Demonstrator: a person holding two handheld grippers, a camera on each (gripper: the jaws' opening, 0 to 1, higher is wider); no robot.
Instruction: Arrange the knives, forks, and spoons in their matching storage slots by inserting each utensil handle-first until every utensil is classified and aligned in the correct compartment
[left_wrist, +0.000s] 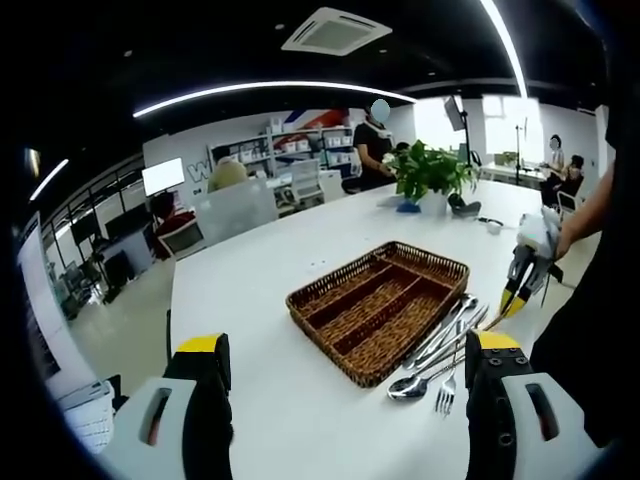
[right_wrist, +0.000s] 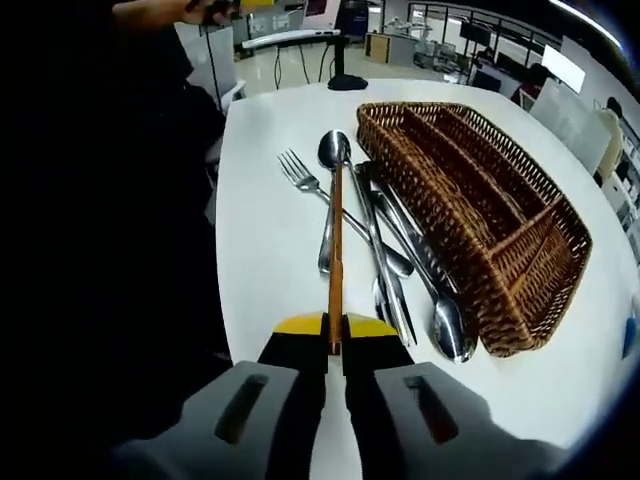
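Pinching a spoon (right_wrist: 335, 225) by the end of its brown wooden handle, the right gripper (right_wrist: 334, 328) has its 2 yellow-tipped jaws closed tight on it, the steel bowl pointing away toward the far edge of the white table (right_wrist: 270, 230). That spoon lies across a loose heap of cutlery (right_wrist: 385, 250) just beside the wicker tray (right_wrist: 480, 200): a fork (right_wrist: 300, 172) with tines toward the table edge, another spoon (right_wrist: 447, 325) near the tray's corner, and several overlapping steel handles whose kinds I cannot tell apart. From the left gripper view, the tray (left_wrist: 380, 300) shows long compartments with bare woven bottoms, and the utensils (left_wrist: 440, 350) rest against its near right side. Left gripper (left_wrist: 345, 350) hovers over the table with its jaws spread wide, gripping nothing. A potted plant (left_wrist: 430, 172) stands farther along the table.
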